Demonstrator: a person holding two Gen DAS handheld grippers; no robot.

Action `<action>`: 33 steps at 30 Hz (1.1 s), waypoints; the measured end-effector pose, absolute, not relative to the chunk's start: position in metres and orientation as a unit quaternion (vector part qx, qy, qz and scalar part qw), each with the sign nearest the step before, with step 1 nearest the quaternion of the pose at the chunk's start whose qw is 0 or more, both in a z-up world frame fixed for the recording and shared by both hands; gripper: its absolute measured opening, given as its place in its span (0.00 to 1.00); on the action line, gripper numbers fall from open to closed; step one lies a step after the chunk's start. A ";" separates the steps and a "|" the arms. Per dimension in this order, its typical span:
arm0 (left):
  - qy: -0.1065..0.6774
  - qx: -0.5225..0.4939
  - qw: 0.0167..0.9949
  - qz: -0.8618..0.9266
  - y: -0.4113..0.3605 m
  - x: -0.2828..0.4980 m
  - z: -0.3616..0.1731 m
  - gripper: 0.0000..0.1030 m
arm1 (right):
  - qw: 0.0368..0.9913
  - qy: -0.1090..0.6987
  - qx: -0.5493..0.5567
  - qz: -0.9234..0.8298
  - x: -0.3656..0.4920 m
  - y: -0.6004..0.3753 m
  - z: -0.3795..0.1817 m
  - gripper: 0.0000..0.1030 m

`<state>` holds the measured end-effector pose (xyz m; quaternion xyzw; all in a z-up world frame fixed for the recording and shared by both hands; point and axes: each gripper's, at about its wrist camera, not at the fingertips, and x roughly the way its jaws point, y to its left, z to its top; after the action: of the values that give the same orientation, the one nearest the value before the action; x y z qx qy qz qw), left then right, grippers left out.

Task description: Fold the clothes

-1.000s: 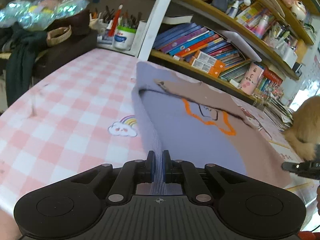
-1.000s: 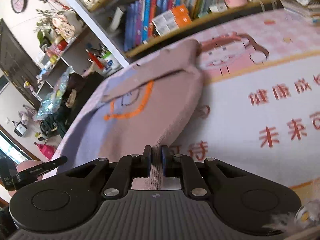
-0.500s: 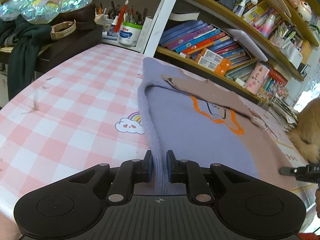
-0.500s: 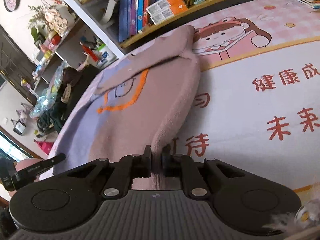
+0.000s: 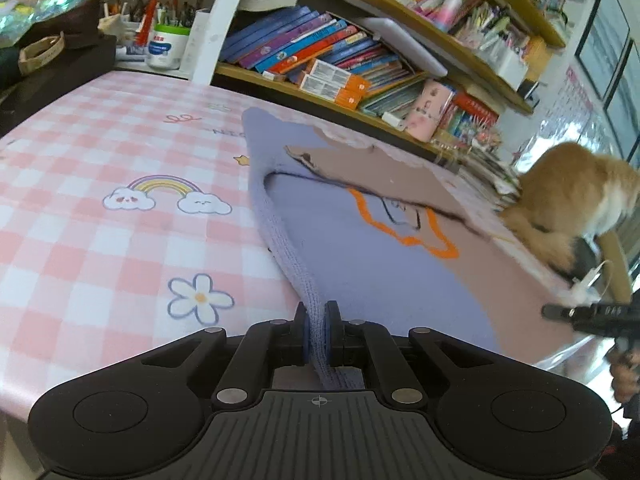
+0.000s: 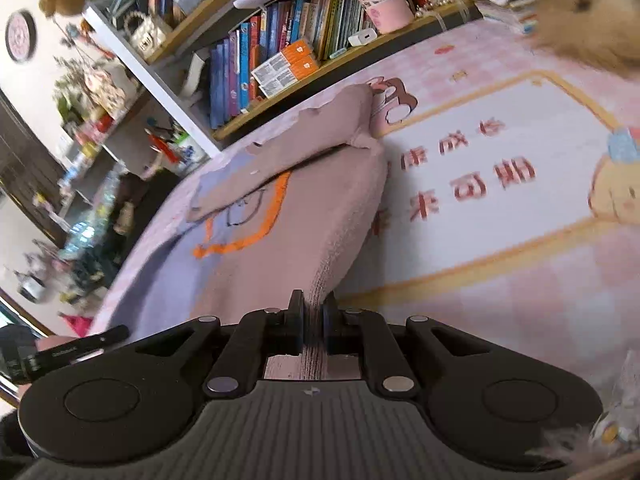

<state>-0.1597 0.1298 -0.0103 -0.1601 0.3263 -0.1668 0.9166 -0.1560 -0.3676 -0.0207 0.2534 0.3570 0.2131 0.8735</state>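
Lilac-and-taupe knit sweater (image 5: 360,264) lies stretched on the worktop (image 5: 100,240) ahead of both grippers, left gripper (image 5: 318,334) clenched on its lilac hem, right gripper (image 6: 312,330) clamped on the taupe hem beside blurred red Chinese lettering (image 6: 472,184).

- The left gripper (image 5: 318,334) is matte black plastic, with two short fingers faced with blue pads (image 5: 306,336).
- Behind its fingers, angled black linkage bars spread out, each pinned by round silver screws (image 5: 226,394).
- Its broad body has a ribbed centre panel with a small crosshair mark at 12 o'clock, and a shallow round disc (image 5: 110,416) moulded in at 9 o'clock and at 3 o'clock.
- The right gripper (image 6: 313,326) is the same build: black fingers, blue pads, silver screws (image 6: 218,384), a ribbed grey-black panel and two round discs.
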 end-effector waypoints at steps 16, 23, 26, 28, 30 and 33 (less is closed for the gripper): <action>0.339 -0.201 0.904 -0.166 0.148 -0.166 -0.019 0.10 | 0.852 0.374 0.283 0.233 -0.166 -0.376 -0.034 0.17; 0.345 -0.194 0.903 -0.165 0.144 -0.165 -0.021 0.21 | 0.848 0.370 0.291 0.243 -0.167 -0.375 -0.036 0.25; 0.341 -0.200 0.903 -0.171 0.143 -0.165 -0.021 0.28 | 0.846 0.366 0.303 0.241 -0.167 -0.378 -0.038 0.24; 0.340 -0.207 0.901 -0.173 0.144 -0.165 -0.022 0.29 | 0.845 0.364 0.308 0.241 -0.167 -0.378 -0.039 0.23; 0.339 -0.212 0.900 -0.173 0.145 -0.165 -0.023 0.30 | 0.845 0.364 0.310 0.241 -0.165 -0.378 -0.040 0.22; 0.339 -0.222 0.899 -0.169 0.145 -0.164 -0.023 0.30 | 0.843 0.365 0.311 0.243 -0.165 -0.378 -0.040 0.23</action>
<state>-0.1641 0.1449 -0.0228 -0.2217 0.3386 -0.1692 0.8986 -0.1647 -0.3778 -0.0396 0.3107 0.3652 0.2425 0.8433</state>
